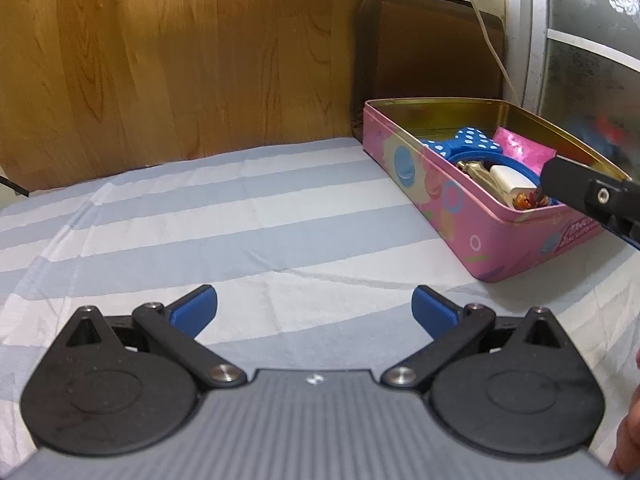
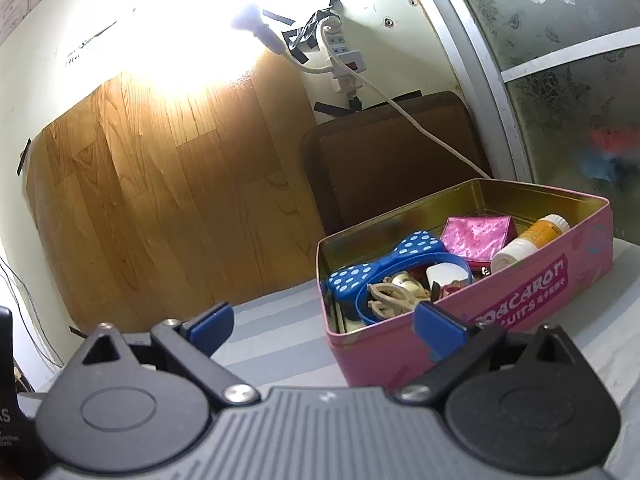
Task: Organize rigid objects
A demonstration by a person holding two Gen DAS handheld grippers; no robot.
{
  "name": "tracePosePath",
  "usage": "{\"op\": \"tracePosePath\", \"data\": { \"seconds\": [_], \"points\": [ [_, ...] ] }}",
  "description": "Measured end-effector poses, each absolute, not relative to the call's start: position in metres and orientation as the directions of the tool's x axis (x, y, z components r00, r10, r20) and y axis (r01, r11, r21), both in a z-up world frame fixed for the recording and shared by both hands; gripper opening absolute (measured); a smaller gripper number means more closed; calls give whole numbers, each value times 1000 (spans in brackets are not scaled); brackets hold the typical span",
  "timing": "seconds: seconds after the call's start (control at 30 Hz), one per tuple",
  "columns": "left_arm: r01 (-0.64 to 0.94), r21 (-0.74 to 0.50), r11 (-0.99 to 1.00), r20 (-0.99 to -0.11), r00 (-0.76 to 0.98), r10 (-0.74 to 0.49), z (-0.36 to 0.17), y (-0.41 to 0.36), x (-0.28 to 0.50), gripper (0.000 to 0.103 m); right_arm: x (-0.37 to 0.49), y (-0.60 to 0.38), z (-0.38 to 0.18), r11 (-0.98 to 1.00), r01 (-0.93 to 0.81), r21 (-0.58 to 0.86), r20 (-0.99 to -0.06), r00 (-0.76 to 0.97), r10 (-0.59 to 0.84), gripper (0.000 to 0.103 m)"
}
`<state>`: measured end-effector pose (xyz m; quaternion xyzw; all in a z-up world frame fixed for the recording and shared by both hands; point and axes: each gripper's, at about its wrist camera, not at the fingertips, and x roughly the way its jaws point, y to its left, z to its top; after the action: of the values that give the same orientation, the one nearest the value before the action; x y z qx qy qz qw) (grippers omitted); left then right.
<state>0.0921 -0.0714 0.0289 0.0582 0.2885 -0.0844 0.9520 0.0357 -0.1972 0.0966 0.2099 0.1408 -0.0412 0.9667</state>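
A pink macaron tin (image 1: pixel 472 236) (image 2: pixel 520 292) stands open on the striped bed sheet (image 1: pixel 240 216). Inside lie a blue polka-dot bow headband (image 2: pixel 380 264) (image 1: pixel 468 142), a shiny pink pouch (image 2: pixel 478 236) (image 1: pixel 520 152), a white and orange bottle (image 2: pixel 532 240), a beige hair clip (image 2: pixel 394 294) and a white plug-like block (image 2: pixel 444 276) (image 1: pixel 506 178). My left gripper (image 1: pixel 316 312) hovers open over the sheet, left of the tin, holding nothing. My right gripper (image 2: pixel 324 328) is open at the tin's near corner, empty. Its black arm (image 1: pixel 592 196) reaches over the tin's right rim in the left wrist view.
A wood-grain board (image 1: pixel 180 60) leans on the wall behind the bed. A brown cushion (image 2: pixel 392 152) stands behind the tin. A white power strip (image 2: pixel 340 52) and its cable (image 2: pixel 420 128) hang above. A frosted glass door (image 2: pixel 568 92) closes the right side.
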Motion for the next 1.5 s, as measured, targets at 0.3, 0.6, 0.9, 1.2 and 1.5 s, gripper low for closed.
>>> {"op": "tracePosePath", "data": {
  "seconds": [0.3,0.6,0.9,1.2,1.5],
  "points": [
    [173,72,982,-546,831,-106,36,-77,87,103,33,-199,97,905,148,399,-286,958,-30,100],
    [181,85,980,-562,821,-103,41,-81,86,103,29,-200,98,900,161,404,-274,961,-49,100],
    [179,88,980,-586,805,-94,39,-83,89,103,29,-199,98,899,166,405,-274,960,-53,100],
    [187,93,978,-620,779,-90,35,-83,92,103,30,-199,99,899,165,406,-278,959,-51,101],
    [195,101,976,-646,759,-84,31,-84,96,103,32,-200,98,897,165,410,-283,958,-47,101]
  ]
}}
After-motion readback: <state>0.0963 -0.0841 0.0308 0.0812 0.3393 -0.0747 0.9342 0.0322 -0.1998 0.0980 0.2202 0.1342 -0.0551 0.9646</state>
